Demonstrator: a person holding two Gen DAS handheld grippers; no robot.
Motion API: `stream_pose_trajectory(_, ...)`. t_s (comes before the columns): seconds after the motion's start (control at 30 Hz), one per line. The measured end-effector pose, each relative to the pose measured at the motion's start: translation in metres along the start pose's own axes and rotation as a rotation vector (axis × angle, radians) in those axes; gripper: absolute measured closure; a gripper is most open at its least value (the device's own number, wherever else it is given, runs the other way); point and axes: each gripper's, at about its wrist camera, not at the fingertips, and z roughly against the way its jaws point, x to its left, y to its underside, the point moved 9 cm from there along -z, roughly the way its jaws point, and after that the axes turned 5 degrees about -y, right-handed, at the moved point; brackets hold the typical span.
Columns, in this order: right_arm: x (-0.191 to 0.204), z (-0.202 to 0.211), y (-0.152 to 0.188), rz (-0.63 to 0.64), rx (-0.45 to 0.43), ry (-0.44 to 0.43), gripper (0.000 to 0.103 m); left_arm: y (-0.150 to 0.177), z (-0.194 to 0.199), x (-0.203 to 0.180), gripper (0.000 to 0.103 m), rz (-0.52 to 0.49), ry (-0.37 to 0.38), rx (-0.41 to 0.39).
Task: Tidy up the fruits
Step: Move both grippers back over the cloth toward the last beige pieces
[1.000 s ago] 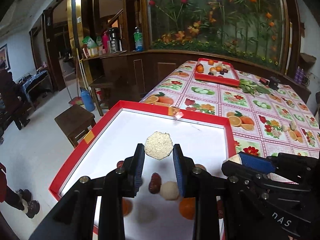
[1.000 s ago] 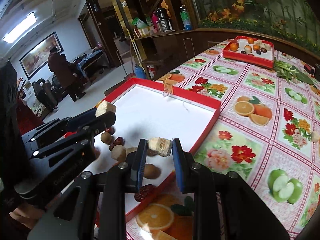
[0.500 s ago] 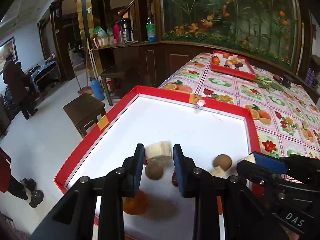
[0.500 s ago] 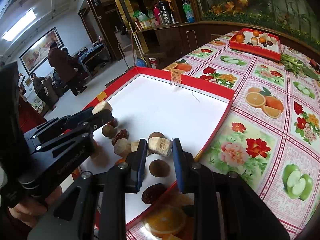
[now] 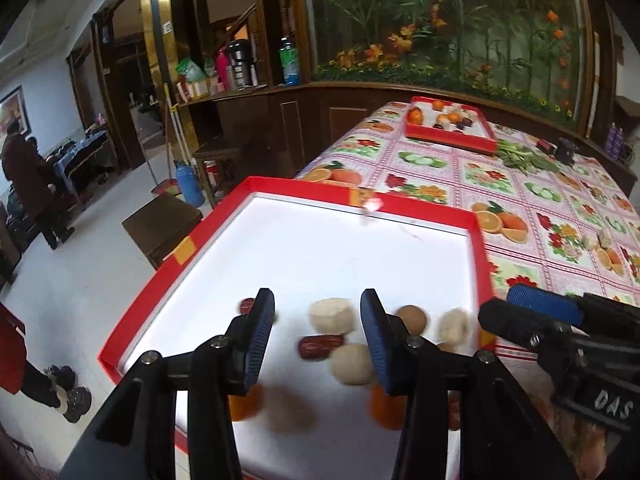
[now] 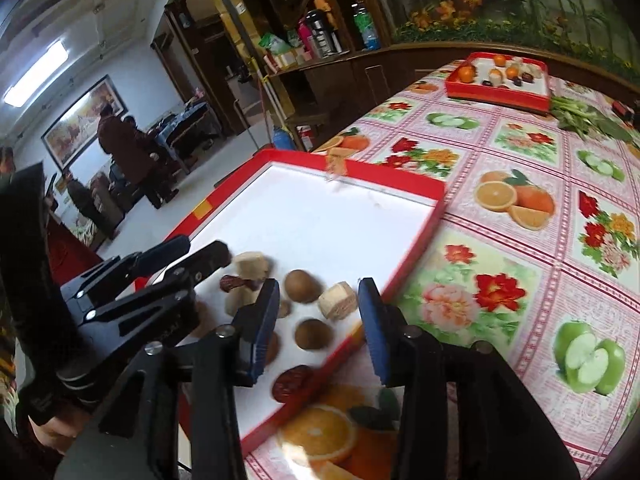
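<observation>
A red-rimmed white tray lies at the near table end. My left gripper is open above it, with a pale cut chunk, a red date and a pale round fruit lying between its fingers. My right gripper is open too, with a tan cut chunk and brown round fruits on the tray between its fingers. A second pale chunk lies by the left gripper. Orange fruits sit partly hidden under the left fingers.
A second red tray with several fruits stands at the table's far end, green leaves beside it. The fruit-print tablecloth covers the table. A date lies near the tray's near rim. Stools and people stand on the floor at left.
Both grippers have opened and let go of their cut chunks, which now lie on the near tray. Both grippers have drawn back slightly.
</observation>
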Motion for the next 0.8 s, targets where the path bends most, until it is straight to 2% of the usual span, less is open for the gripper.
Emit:
stream_pose_trajectory(0.13,-0.022,0.011,-0.001,-0.052,-0.017,0.007,0.060,-0.003,0.008,-0.027,0.049,-0.046,0.025,-0.009)
stream_pose_trajectory(0.3,-0.060,0.037,-0.006,-0.098,-0.058,0.045,0.060,-0.011,0.020,-0.073,0.046,-0.124,0.080,-0.029)
stream_pose_trajectory(0.6,-0.162,0.112,-0.010,-0.233,-0.169,0.168,0.060,-0.027,0.033,-0.155,0.045,-0.253,0.153,-0.063)
stream_pose_trajectory(0.8,-0.218,0.158,-0.012,-0.298,-0.227,0.247,0.060,-0.034,0.034,-0.188,0.044,-0.292,0.183,-0.071)
